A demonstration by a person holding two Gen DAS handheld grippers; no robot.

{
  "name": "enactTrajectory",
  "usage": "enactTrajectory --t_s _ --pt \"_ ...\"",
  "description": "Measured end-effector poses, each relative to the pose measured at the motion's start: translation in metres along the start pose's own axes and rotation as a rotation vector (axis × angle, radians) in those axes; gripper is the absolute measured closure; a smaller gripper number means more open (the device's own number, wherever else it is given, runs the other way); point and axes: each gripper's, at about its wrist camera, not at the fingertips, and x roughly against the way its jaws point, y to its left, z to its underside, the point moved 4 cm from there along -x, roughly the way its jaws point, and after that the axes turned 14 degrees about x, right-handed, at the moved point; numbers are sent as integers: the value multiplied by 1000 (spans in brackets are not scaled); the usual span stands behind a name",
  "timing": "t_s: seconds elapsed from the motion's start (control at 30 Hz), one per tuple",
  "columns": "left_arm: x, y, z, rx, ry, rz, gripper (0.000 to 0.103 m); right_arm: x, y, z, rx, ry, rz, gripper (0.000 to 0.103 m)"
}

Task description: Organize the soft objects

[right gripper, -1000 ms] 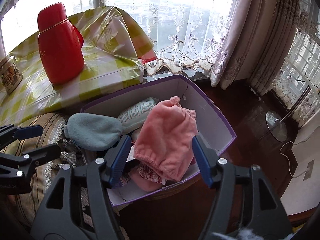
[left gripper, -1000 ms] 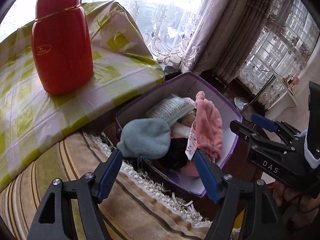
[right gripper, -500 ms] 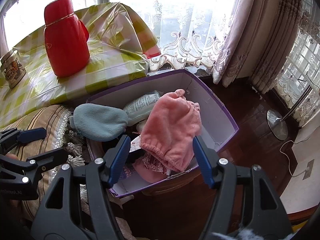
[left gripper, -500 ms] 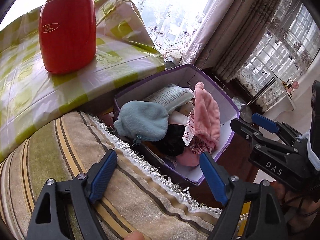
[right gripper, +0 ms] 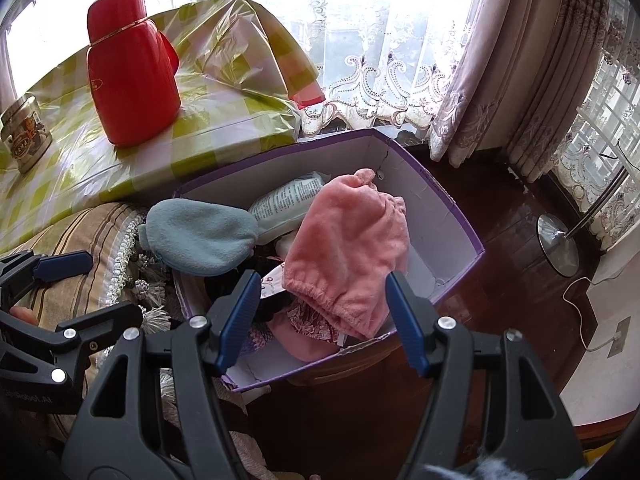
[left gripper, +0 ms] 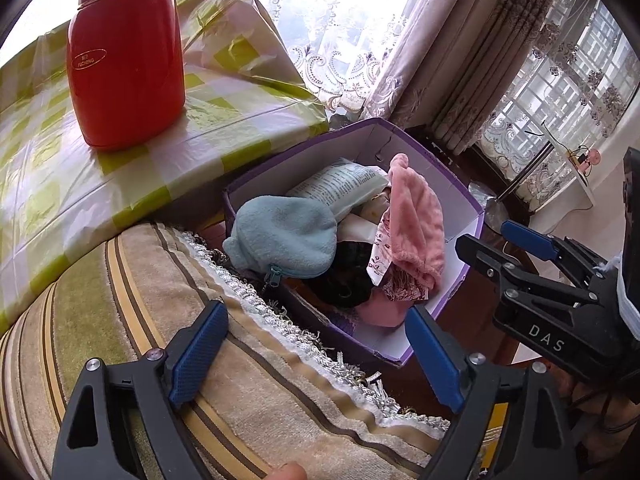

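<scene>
A purple cardboard box (left gripper: 460,200) (right gripper: 448,204) with a white inside holds several soft things. A pale blue fleece pouch (left gripper: 286,236) (right gripper: 200,236) with a zip lies over its left rim. A pink fleece cloth (left gripper: 416,220) (right gripper: 348,248) drapes on top of a patterned fabric and a dark item. A printed soft pack (left gripper: 340,188) (right gripper: 288,200) lies at the back. My left gripper (left gripper: 316,352) is open and empty above the striped cushion, short of the box. My right gripper (right gripper: 320,312) is open and empty over the box's near edge.
A red thermos (left gripper: 124,60) (right gripper: 128,68) stands on a table with a green-checked plastic cover (left gripper: 60,168). A tin (right gripper: 26,132) sits at its left. A striped, fringed cushion (left gripper: 160,320) lies beside the box. Curtains, a dark wooden floor (right gripper: 520,240) and a lamp base (right gripper: 558,246) are at the right.
Both grippers have drawn back from the box, so it looks farther away. The left one now hangs over the cushion. The soft things in the box have not moved.
</scene>
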Motion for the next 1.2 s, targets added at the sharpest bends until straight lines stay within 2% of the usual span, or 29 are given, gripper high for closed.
enactTrajectory --t_s 1.2 --pt "-1 1 0 4 2 3 12 -3 1 4 -2 14 -8 35"
